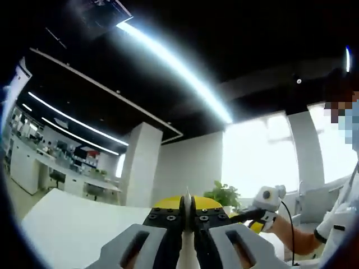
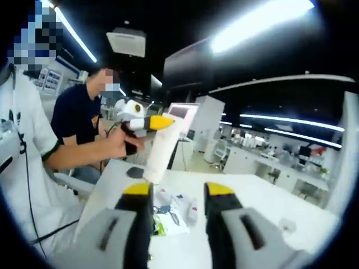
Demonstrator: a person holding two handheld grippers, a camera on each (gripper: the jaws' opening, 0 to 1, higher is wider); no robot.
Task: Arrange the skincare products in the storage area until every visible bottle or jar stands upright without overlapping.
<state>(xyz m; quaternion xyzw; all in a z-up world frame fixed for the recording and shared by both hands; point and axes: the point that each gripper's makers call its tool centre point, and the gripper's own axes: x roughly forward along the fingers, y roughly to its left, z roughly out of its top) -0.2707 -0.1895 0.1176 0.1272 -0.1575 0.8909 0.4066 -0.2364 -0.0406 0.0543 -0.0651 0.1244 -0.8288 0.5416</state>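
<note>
My left gripper (image 1: 188,208) points up toward the ceiling with its yellow-tipped jaws pressed together on a thin white edge. In the right gripper view that same left gripper (image 2: 150,123) is held up above the table, shut on a white tube (image 2: 160,151) that hangs down from it. My right gripper (image 2: 178,190) is open over the white table (image 2: 252,196), nothing between its jaws. Under it lie several small skincare items and packets (image 2: 175,210). The right gripper (image 1: 255,216) also shows at the lower right of the left gripper view, in a hand.
A dark round thing (image 2: 134,172) sits on the table near the tube's lower end. A small pale object (image 2: 286,226) lies to the right. A person in a dark shirt (image 2: 78,112) sits behind. A potted plant (image 1: 224,193) stands at the table's far side.
</note>
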